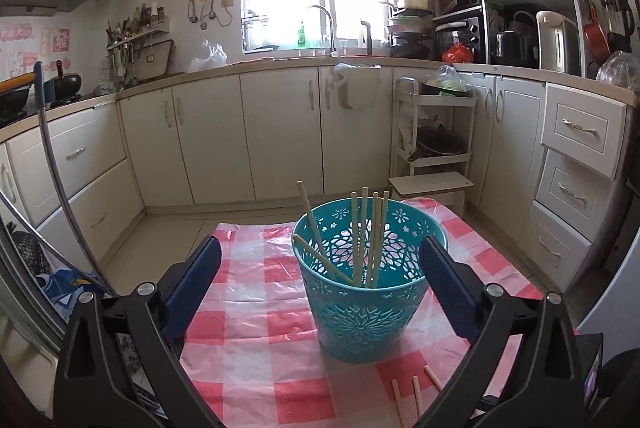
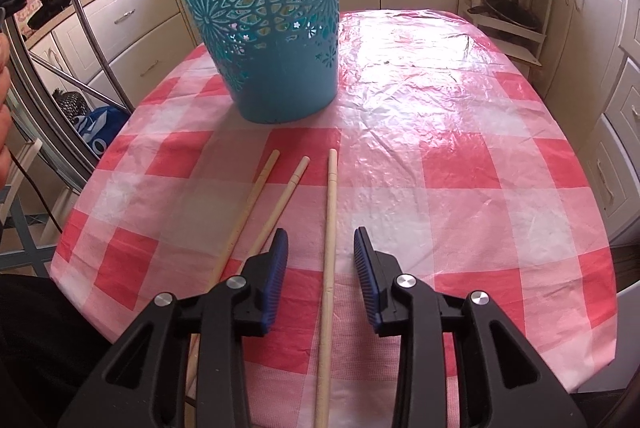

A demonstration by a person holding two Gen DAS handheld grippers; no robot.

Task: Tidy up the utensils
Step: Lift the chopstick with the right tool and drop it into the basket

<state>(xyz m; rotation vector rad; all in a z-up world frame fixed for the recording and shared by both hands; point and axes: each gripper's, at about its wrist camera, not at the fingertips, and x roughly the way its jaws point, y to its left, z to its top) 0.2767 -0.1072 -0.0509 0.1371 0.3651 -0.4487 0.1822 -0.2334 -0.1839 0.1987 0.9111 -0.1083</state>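
A teal cut-out basket [image 1: 362, 288] stands on the red-and-white checked tablecloth [image 1: 248, 348] and holds several wooden chopsticks [image 1: 368, 236]. My left gripper [image 1: 320, 248] is open, its jaws wide on either side of the basket, not touching it. In the right wrist view the basket [image 2: 268, 28] stands at the far left of the table. Three chopsticks lie on the cloth; the right-hand chopstick [image 2: 329, 248] runs between the jaws of my open right gripper [image 2: 320, 240]. The other two chopsticks [image 2: 256, 204] lie just left of it. Their tips also show in the left wrist view [image 1: 416, 392].
Cream kitchen cabinets [image 1: 280, 132] line the walls behind the table, with a white trolley rack [image 1: 436, 144] at the right. A metal chair frame [image 2: 80, 40] stands by the table's left edge. The tablecloth [image 2: 460, 148] stretches to the right of the basket.
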